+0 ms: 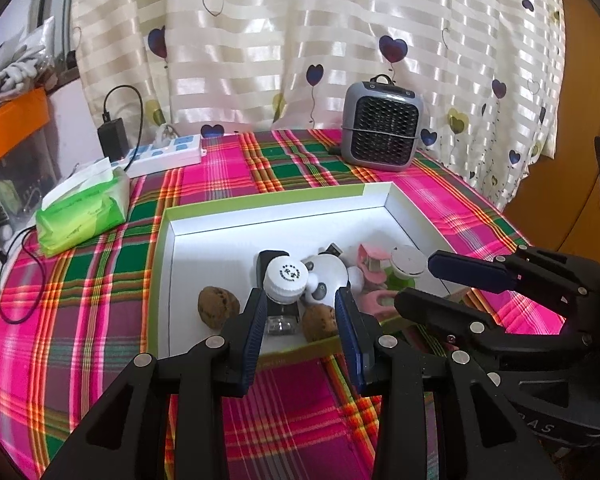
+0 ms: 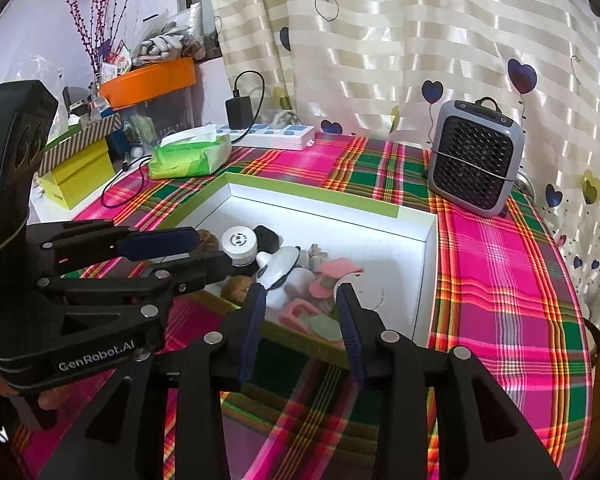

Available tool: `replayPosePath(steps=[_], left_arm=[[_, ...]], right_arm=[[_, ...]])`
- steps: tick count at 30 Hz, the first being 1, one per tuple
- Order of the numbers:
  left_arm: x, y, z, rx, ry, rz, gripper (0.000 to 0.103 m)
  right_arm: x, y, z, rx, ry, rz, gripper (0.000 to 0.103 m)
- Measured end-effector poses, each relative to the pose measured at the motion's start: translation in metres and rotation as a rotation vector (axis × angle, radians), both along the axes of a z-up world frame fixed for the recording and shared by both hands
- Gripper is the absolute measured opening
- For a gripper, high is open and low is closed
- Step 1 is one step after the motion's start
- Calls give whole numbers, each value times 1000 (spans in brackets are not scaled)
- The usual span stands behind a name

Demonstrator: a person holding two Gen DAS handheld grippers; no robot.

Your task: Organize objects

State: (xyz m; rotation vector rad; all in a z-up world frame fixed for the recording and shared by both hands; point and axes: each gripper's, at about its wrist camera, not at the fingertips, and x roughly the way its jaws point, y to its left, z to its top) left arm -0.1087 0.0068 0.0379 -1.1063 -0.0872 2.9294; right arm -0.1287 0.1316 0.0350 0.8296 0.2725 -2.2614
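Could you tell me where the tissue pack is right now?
The tissue pack lies on the tablecloth left of the box, by the power strip.

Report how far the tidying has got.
Looks done: the white-capped bottle, panda toy, two walnuts and pink pieces lie in the box. In hand: nothing; left gripper and right gripper are open. Left: tissue pack, if it counts.
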Motion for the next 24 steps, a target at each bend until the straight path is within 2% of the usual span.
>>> replayPosePath(steps=[24], left_arm=[[25, 2, -6, -23, -34, 55, 33]], right_arm=[[24, -2, -4, 24, -30, -6, 38]])
